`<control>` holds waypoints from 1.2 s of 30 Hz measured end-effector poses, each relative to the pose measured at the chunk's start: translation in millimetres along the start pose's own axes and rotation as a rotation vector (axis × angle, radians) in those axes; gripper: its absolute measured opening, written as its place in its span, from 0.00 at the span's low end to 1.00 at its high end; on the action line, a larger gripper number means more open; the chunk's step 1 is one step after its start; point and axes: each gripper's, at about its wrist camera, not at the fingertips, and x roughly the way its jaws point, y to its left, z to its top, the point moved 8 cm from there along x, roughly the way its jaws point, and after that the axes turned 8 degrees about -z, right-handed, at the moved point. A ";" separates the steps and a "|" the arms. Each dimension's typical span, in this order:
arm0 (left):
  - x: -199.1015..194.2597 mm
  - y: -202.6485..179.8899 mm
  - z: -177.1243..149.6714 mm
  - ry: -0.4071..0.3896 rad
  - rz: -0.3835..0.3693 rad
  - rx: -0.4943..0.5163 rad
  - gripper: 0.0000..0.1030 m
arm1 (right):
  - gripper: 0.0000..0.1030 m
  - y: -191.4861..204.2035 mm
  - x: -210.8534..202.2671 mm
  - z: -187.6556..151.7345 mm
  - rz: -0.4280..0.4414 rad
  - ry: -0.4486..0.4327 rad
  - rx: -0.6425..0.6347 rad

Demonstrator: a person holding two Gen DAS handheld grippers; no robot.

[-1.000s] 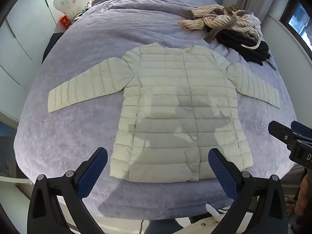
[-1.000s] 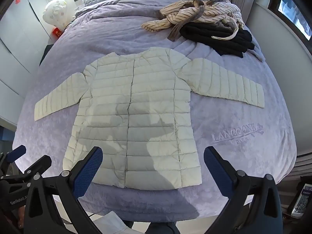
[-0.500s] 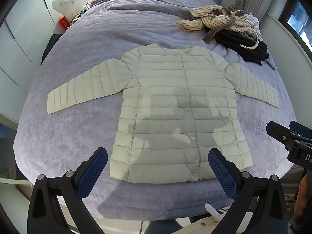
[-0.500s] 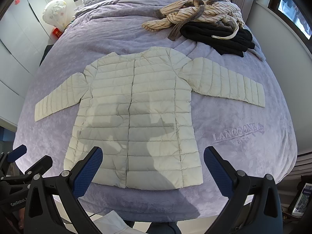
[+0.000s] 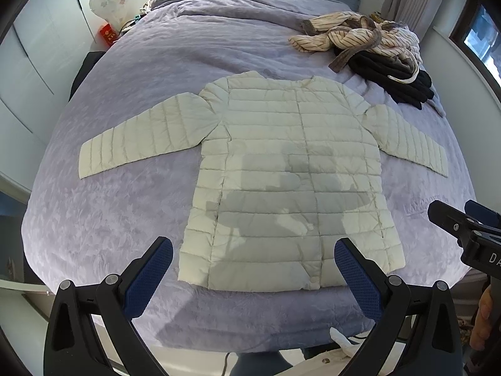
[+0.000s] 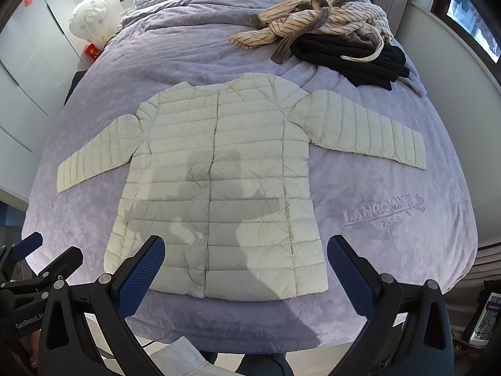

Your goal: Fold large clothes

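Left gripper (image 5: 253, 260) hovers wide apart above the jacket (image 5: 281, 172) hem.

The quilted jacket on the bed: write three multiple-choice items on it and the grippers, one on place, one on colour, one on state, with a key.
1. Where does the striped garment lie?
A. beyond the jacket's collar, to the right
B. on the jacket's hem
C. on the floor

2. What colour is the jacket?
A. black
B. cream
C. red

3. How are the jacket's sleeves?
A. folded across the chest
B. tucked beneath
C. spread out to both sides

Key: A, it sits near the head of the bed beside dark clothes; B, pale cream quilting; C, both sleeves lie flat on the bedspread, with the left gripper and right gripper open.
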 end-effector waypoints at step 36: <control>-4.9 11.1 0.1 -0.007 0.016 -0.025 1.00 | 1.00 3.4 -4.4 -5.4 0.007 0.002 0.002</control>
